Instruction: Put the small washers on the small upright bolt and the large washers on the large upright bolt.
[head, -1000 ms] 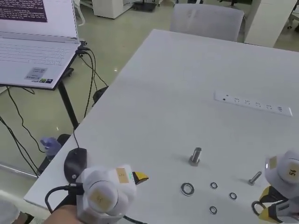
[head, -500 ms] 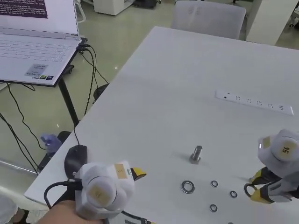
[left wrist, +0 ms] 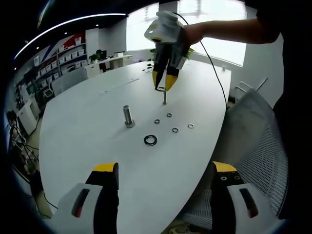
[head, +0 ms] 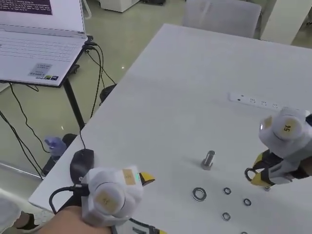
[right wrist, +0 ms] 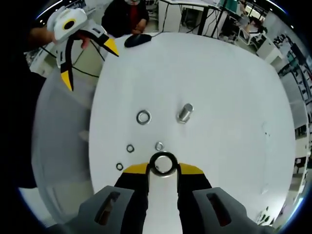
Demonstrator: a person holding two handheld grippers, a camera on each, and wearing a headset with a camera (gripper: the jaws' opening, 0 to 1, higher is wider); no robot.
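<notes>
Hanging from the yellow tips of the right claw (right wrist: 163, 169), a raised washer (right wrist: 163, 153) is clamped by its rim, with the jaws drawn together on it and the ring held clear of the white table (head: 195, 87). In the left gripper view this ring is seen just above the head of the small upright bolt (left wrist: 164, 99); whether the two touch cannot be told. Ahead of the right claw's tips and slightly to their right, the large upright bolt (right wrist: 185, 112) stands on the table. A large washer (right wrist: 138, 117) lies flat ahead and to the left of the tips, apart from that bolt. Nearer the tips, three small washers (right wrist: 130, 148) are scattered on the table: one just ahead of the clamped ring, one to its left, and one farther left, level with the tips. A fourth small washer (left wrist: 190, 126) is made out in the left gripper view. The left claw (left wrist: 164, 168) is held with its jaws wide apart and nothing between them, low by the near edge of the table. The loose washers and both bolts lie well ahead of it, and the right claw is seen beyond them. Both bolts stand bare.
</notes>
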